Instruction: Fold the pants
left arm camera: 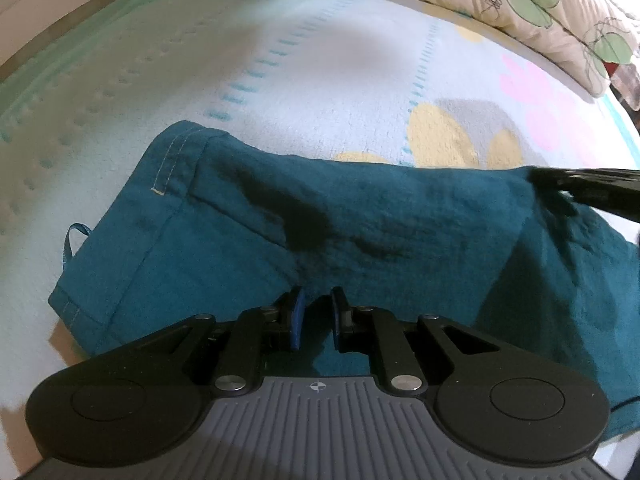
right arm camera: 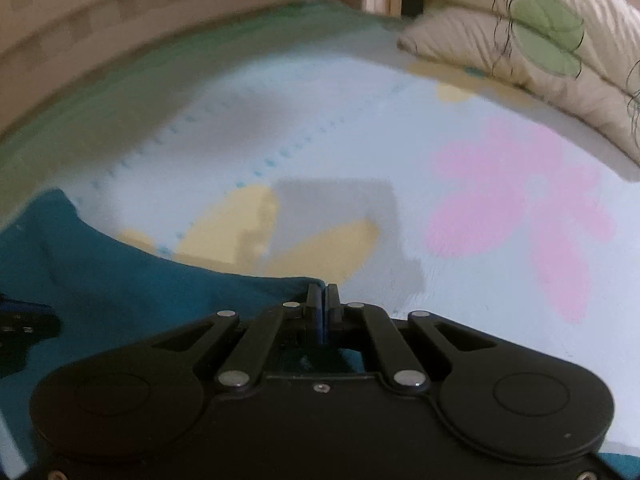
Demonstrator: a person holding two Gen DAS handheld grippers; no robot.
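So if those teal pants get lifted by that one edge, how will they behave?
The teal pants look thin and wrinkled, so they will probably hang limp and drape. They seem light. The right gripper pinches only a corner, so the rest may drag over the bedspread.

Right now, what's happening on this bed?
A person is folding teal pants on a flower-print bedspread, with a pair of tongs in each hand. The left tongs pinch a bunch of fabric near the pants' near edge, pads narrowly apart. The right tongs are shut at the pants' far edge; whether cloth is caught between them cannot be told. The pants lie partly doubled over, hem end at the left. Pillows sit at the head.
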